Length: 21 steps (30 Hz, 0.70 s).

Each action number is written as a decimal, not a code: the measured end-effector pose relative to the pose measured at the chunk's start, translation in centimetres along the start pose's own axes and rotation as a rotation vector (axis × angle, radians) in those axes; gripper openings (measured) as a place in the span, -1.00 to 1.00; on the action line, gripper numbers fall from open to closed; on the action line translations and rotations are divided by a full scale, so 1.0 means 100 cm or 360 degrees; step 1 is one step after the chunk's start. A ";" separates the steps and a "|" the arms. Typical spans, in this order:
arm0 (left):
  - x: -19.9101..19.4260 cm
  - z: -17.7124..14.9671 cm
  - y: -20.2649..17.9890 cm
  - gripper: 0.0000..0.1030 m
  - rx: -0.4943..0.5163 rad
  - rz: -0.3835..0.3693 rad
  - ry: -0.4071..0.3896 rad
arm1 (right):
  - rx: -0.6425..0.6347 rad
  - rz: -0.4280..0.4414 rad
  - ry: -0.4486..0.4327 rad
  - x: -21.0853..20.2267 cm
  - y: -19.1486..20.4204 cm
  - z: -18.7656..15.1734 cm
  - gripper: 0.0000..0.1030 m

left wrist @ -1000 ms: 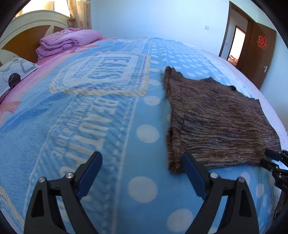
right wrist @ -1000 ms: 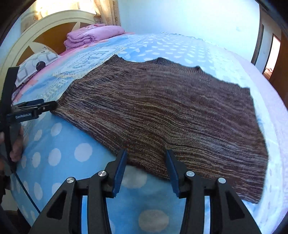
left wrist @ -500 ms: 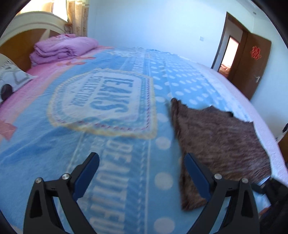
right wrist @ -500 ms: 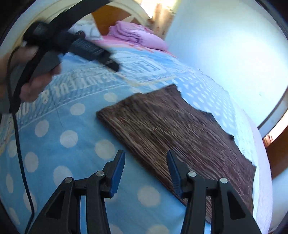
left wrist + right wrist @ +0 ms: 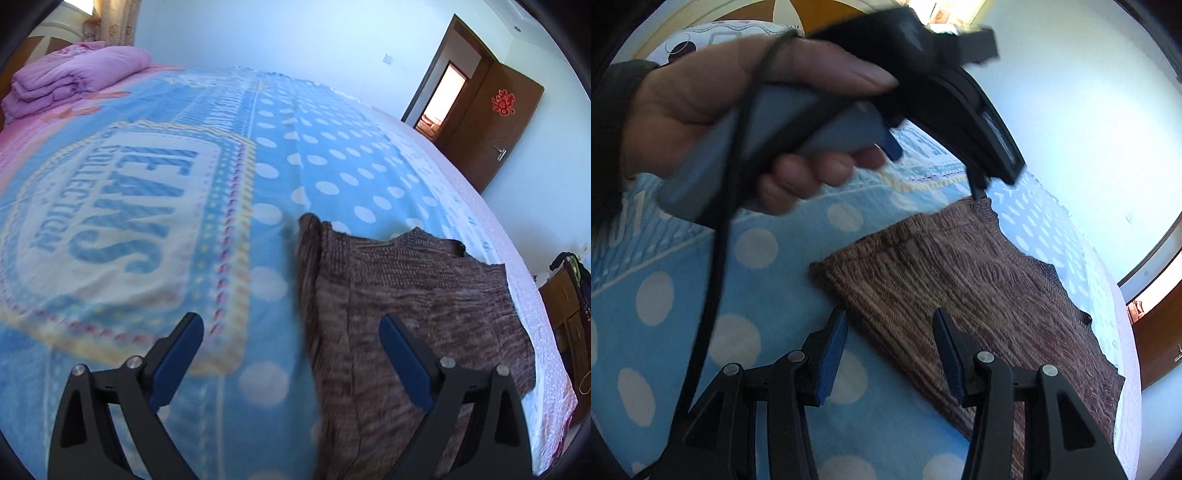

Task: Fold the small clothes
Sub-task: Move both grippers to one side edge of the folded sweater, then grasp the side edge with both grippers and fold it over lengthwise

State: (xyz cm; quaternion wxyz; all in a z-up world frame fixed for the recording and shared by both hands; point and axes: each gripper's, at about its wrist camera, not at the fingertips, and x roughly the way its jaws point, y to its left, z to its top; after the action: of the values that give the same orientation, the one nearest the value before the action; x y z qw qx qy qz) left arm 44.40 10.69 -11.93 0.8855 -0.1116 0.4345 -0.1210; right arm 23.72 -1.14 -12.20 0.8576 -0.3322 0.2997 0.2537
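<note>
A brown knitted garment (image 5: 406, 295) lies flat on the blue polka-dot blanket (image 5: 332, 155); it also shows in the right wrist view (image 5: 960, 273). My left gripper (image 5: 291, 336) is open and empty, above the garment's left edge. My right gripper (image 5: 890, 332) is open and empty, over the garment's near corner. In the right wrist view the left gripper (image 5: 979, 184), held in a hand, reaches down near the garment's far corner; whether it touches the cloth I cannot tell.
A folded purple quilt (image 5: 74, 81) sits by the headboard at the far left. A patterned pillow (image 5: 713, 40) lies near the headboard. A brown door (image 5: 495, 122) stands open at the right. The bed edge (image 5: 546, 332) runs close along the garment's right side.
Both grippers moved forward along the garment's left side, the left one toward the far corner. The right wrist view now has the left hand and gripper filling its upper half. Both stay open.
</note>
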 end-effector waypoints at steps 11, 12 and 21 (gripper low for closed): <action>0.045 0.022 -0.008 0.39 0.0074 0.0010 0.0088 | -0.0045 -0.0030 -0.0010 0.006 0.008 0.006 -0.33; 0.046 0.024 -0.009 0.36 0.0078 0.0000 0.0090 | -0.0051 -0.0028 -0.0010 0.007 0.008 0.007 -0.40; 0.052 0.027 -0.019 -0.78 0.0115 -0.0064 0.0124 | -0.0057 0.0034 -0.0003 0.003 0.014 0.010 -0.87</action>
State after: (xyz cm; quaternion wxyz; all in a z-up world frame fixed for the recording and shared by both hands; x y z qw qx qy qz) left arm 49.40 7.54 -13.57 0.8687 -0.0836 0.4617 -0.1586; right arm 23.41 0.56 -12.40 0.8491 -0.3439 0.2979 0.2685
